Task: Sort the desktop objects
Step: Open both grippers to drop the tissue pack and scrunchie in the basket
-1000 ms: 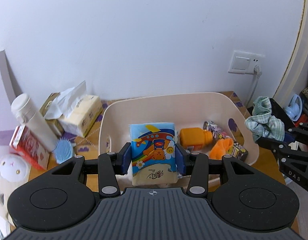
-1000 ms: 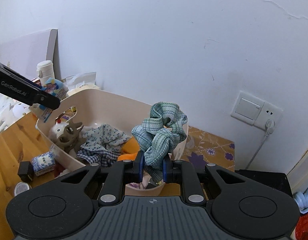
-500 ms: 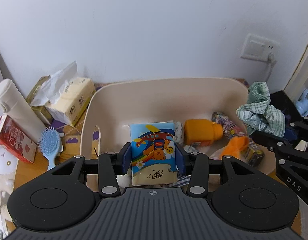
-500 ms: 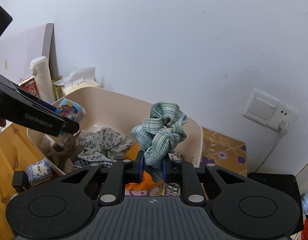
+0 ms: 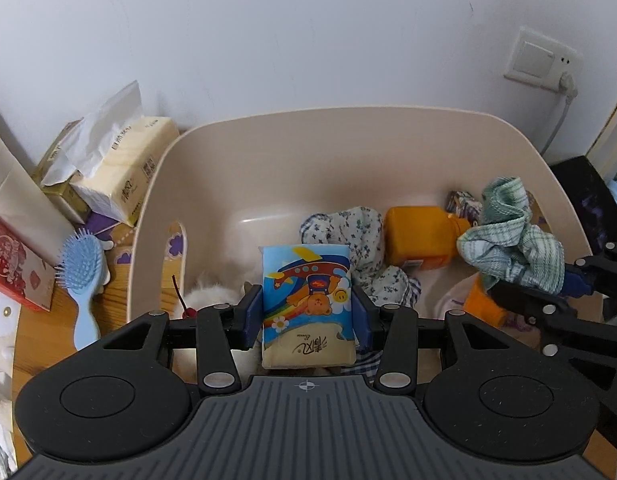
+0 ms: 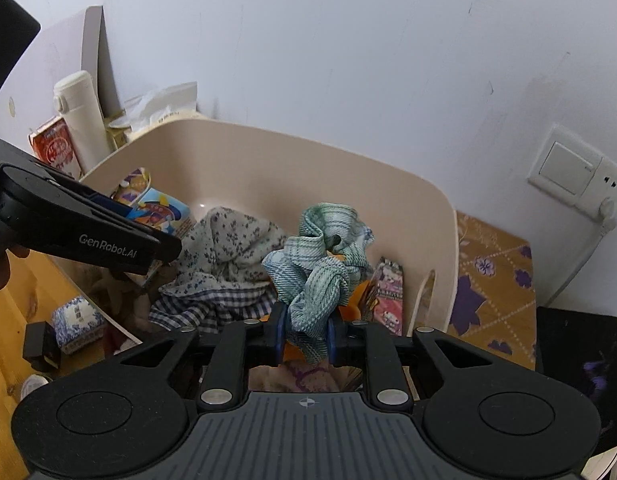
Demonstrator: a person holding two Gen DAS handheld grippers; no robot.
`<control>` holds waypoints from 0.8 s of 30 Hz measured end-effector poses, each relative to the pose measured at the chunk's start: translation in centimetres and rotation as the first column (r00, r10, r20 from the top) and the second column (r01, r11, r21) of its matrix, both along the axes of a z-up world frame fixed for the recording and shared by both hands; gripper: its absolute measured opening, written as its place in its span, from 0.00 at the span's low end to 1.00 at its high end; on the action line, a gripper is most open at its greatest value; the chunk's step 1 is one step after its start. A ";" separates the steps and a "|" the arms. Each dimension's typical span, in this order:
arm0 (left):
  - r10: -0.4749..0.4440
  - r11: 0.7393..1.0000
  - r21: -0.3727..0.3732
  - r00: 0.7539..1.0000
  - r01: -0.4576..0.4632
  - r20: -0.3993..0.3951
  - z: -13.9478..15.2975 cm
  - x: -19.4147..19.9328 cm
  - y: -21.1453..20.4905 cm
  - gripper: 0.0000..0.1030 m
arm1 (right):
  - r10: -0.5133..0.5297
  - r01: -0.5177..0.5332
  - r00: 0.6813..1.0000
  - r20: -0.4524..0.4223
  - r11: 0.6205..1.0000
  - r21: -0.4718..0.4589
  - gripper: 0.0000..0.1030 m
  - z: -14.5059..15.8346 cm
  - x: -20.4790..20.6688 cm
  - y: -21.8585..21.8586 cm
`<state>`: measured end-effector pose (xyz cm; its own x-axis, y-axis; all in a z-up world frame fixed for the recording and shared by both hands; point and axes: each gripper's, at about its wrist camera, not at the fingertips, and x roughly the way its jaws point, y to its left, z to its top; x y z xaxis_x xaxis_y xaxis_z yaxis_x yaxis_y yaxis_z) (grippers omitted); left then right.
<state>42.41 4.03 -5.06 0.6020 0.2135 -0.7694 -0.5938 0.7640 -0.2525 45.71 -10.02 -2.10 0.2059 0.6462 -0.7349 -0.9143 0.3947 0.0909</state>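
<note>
Both your hands are over the beige tub now, lower and closer than a second ago: the far wall of the tub fills both views where white wall filled them before.

Your left hand-held gripper clamps the cartoon tissue pack at about half its spread, pads flat on both long edges, the pack hanging above the near-left floor of the tub.

Your right hand-held gripper is the news: its jaws have just been opening, and the green checked cloth sits between the blue pads, bunched and upright, over the right half of the tub. I judge the pads are letting go, though the cloth has not dropped; whether they press on it at all I cannot tell.

So the cloth looks about to join the flowered cloth and the orange bottle already lying in the tub. The tissue pack comes next, I'd guess.

Writing: your left tool's arm reads "GenRobot.AI" in the right wrist view. The tissue pack carries a script brand below its bear-and-plane picture; I can't make it out. The yellow tissue packs left of the tub show print too small to read.
</note>
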 end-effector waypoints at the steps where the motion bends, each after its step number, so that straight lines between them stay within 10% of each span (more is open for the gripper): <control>1: -0.006 1.000 -0.005 1.000 0.006 -0.007 -0.1 0.1 0.0 0.45 | -0.002 0.002 1.000 -0.001 1.000 -0.001 0.27 0.0 -0.1 0.0; 11: 0.016 1.000 0.000 1.000 -0.016 -0.009 -0.4 -0.3 0.0 0.70 | -0.023 0.023 1.000 -0.006 1.000 0.000 0.51 0.1 -0.4 0.0; 24: 0.057 0.998 0.007 0.998 -0.057 0.014 0.8 -1.8 0.4 0.75 | -0.114 0.114 0.993 -0.011 0.993 0.041 0.90 1.6 -0.7 -1.6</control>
